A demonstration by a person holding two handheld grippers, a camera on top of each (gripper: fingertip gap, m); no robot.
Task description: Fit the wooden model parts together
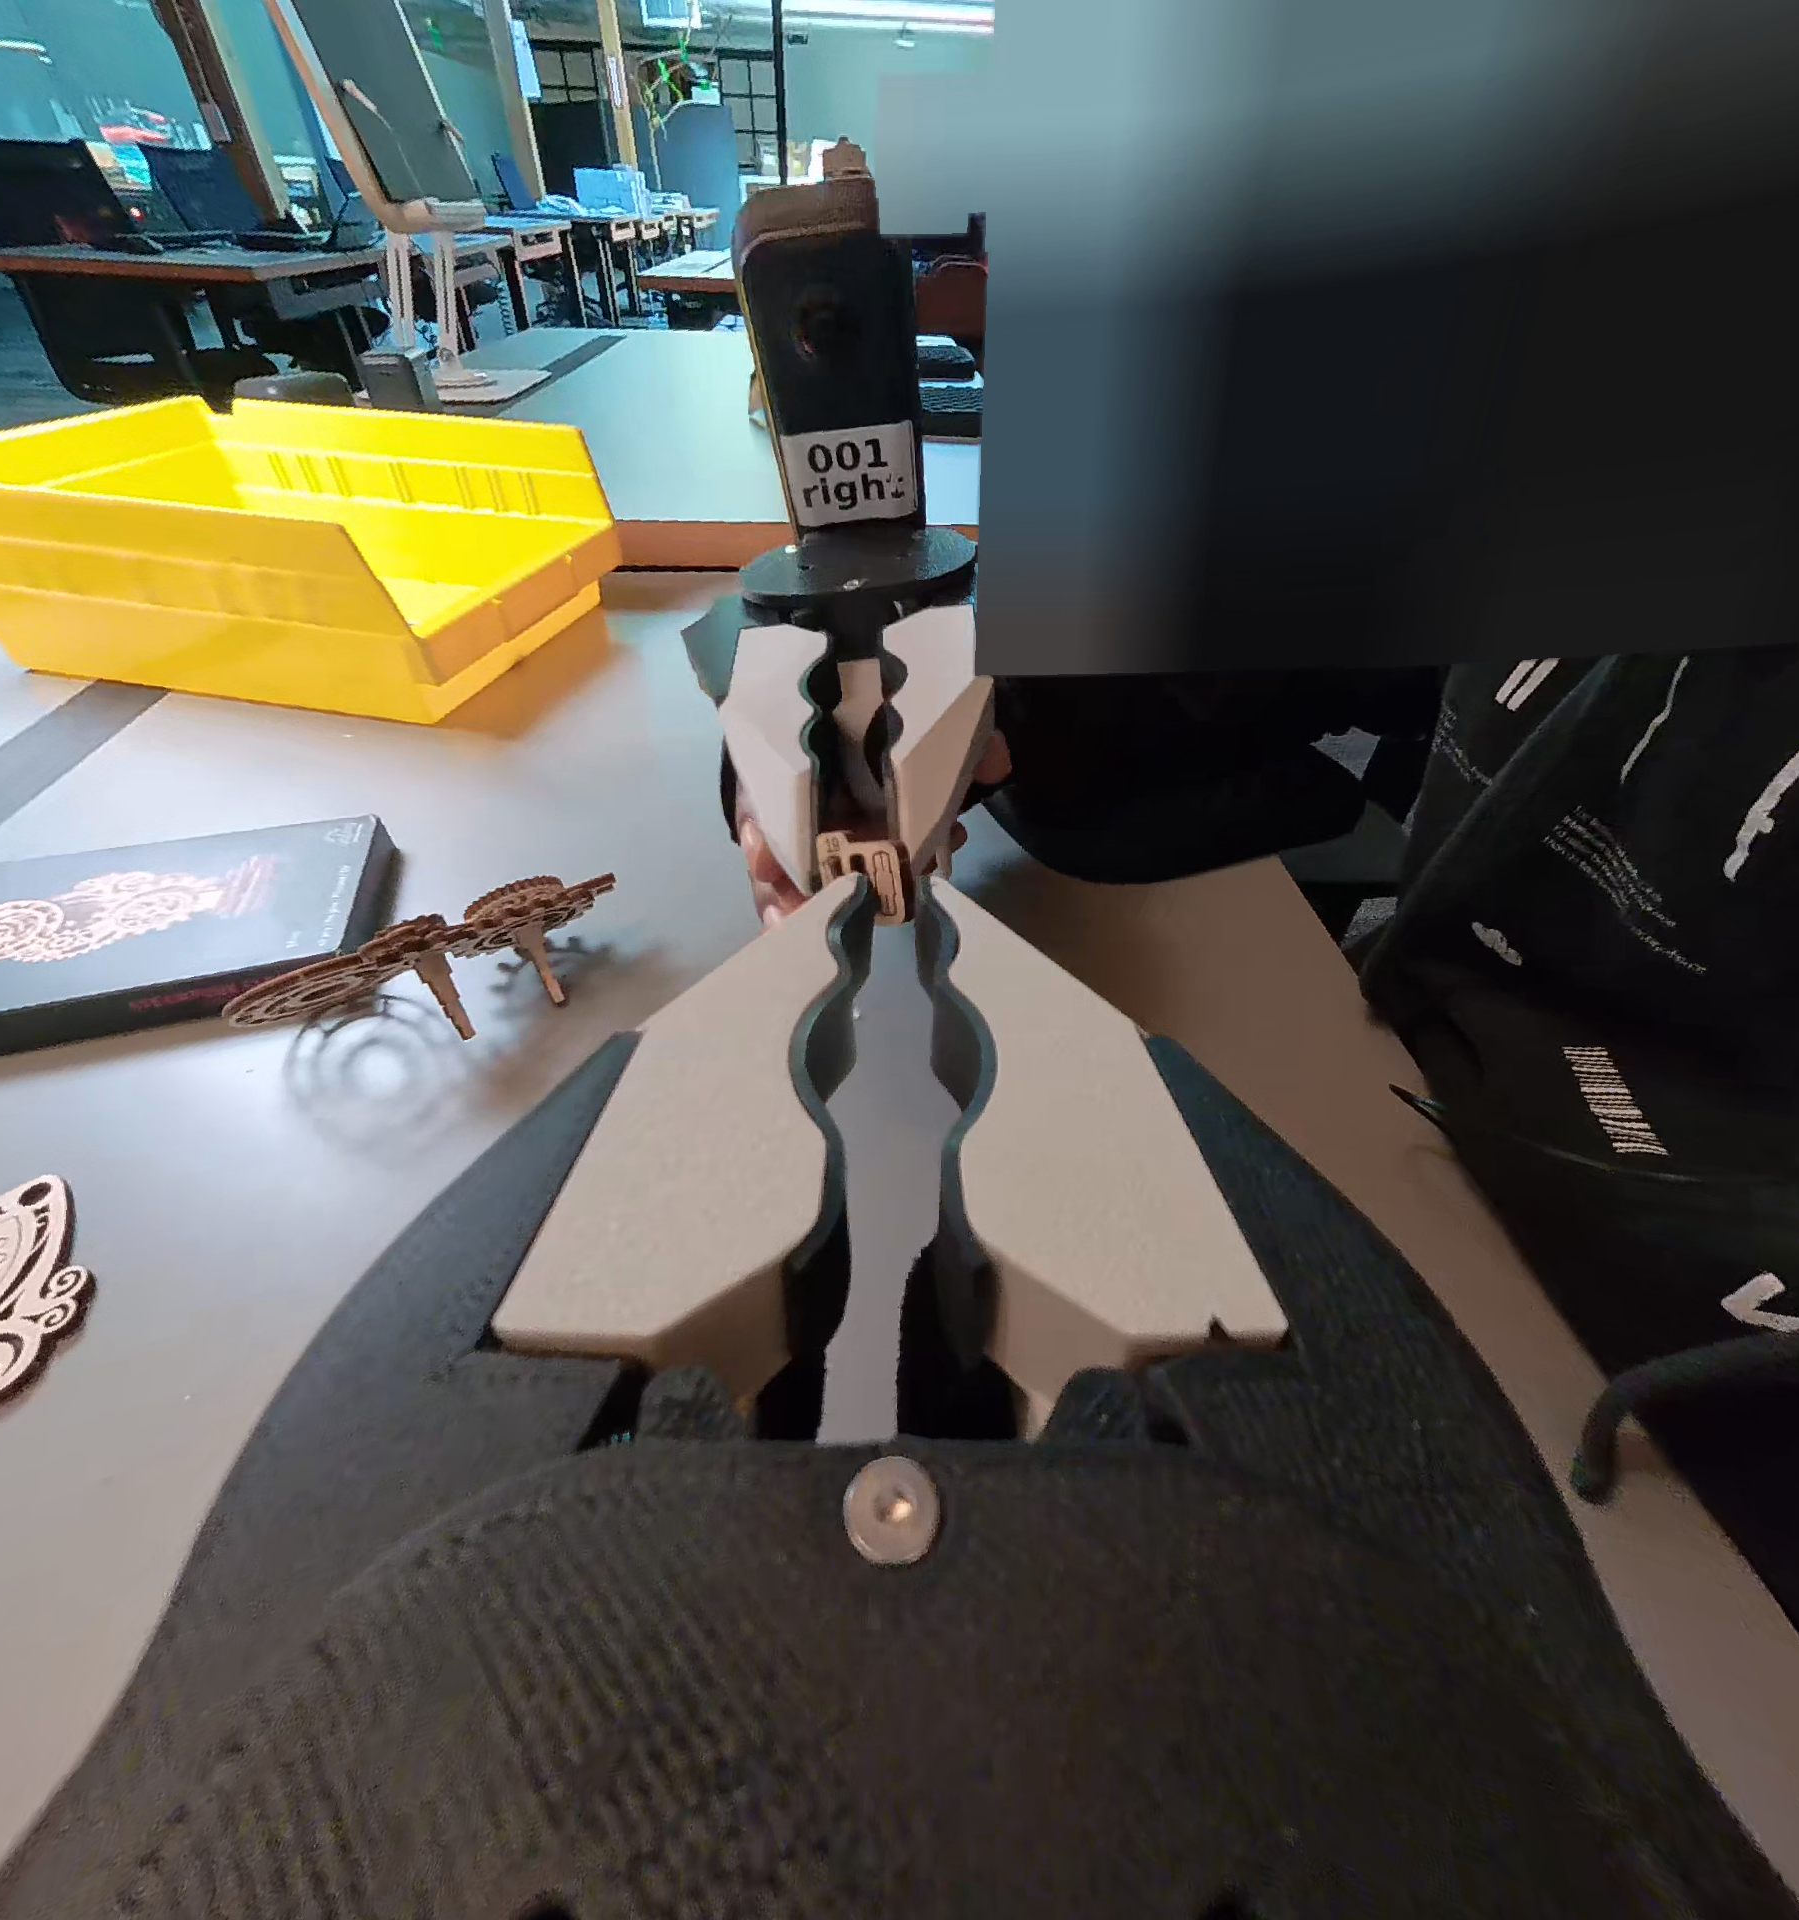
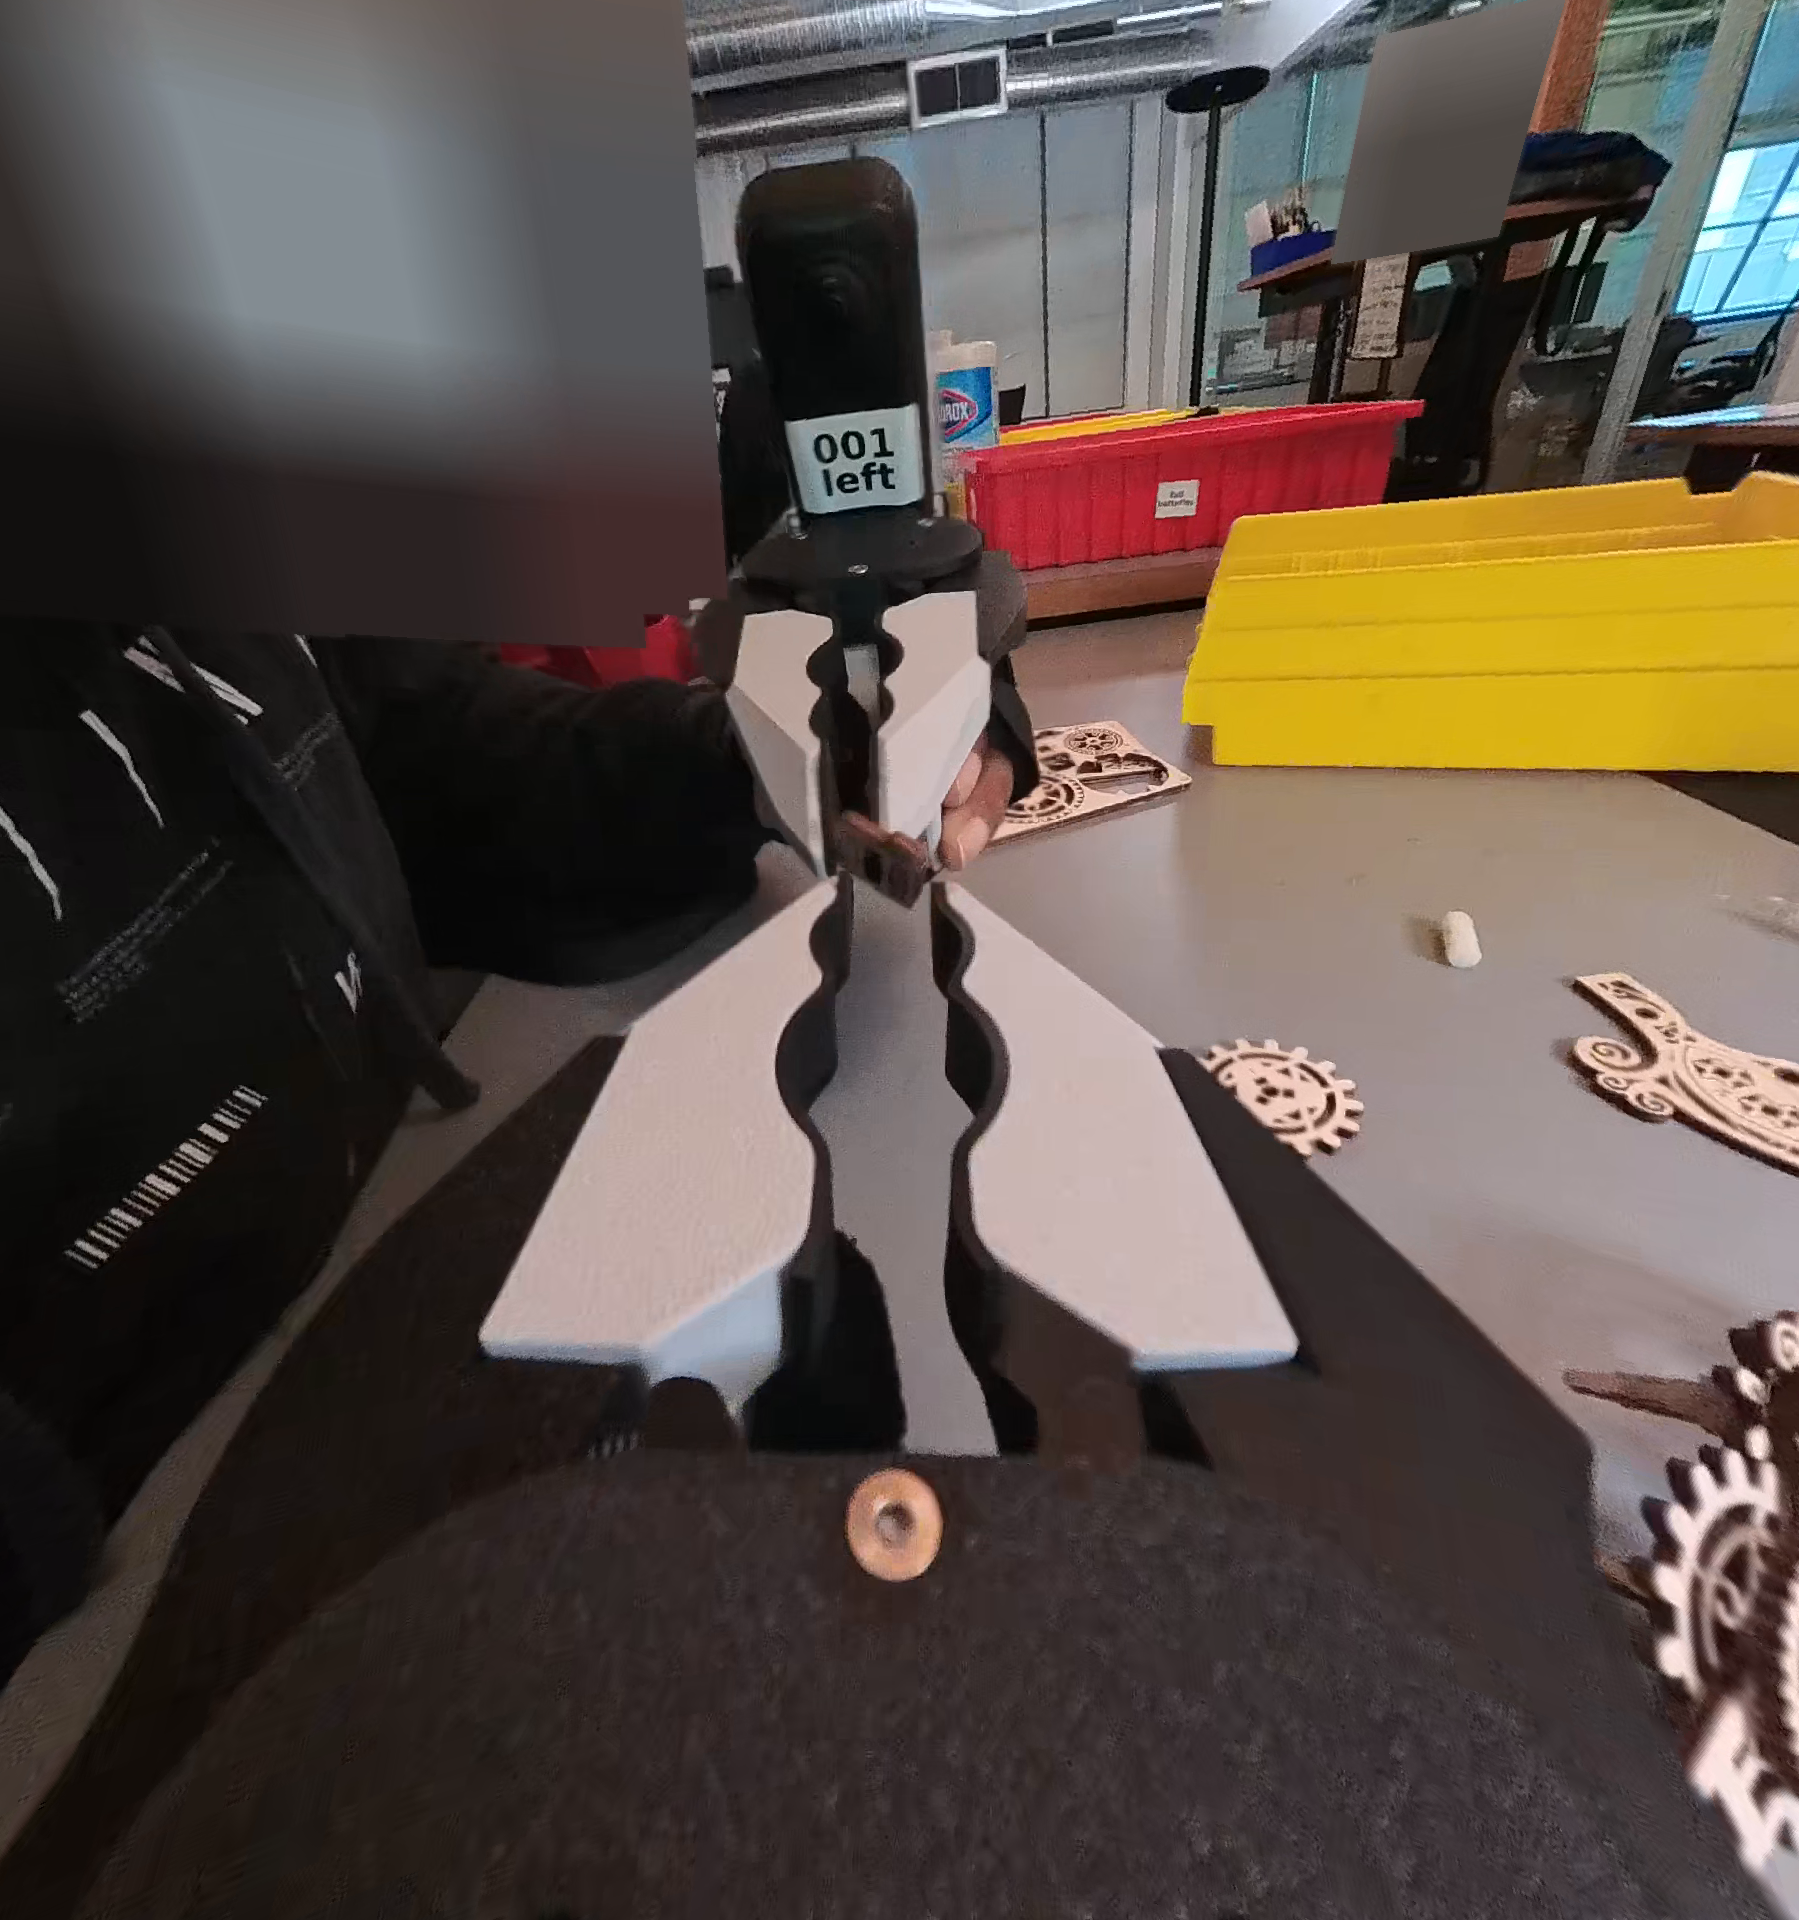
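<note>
Left wrist view, frame centre: my left gripper (image 1: 887,896) and right gripper (image 1: 867,831) meet tip-to-tip, both pinching one small wooden piece (image 1: 867,871); uneven pull could snap it.

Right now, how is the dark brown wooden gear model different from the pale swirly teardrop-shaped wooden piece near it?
The dark brown wooden gear model stands tilted on thin pegs; the pale swirly teardrop-shaped wooden piece lies flat. The gear model is several toothed wheels joined; the teardrop piece is one plate. Both are cut-out wood on the grey table.
</note>
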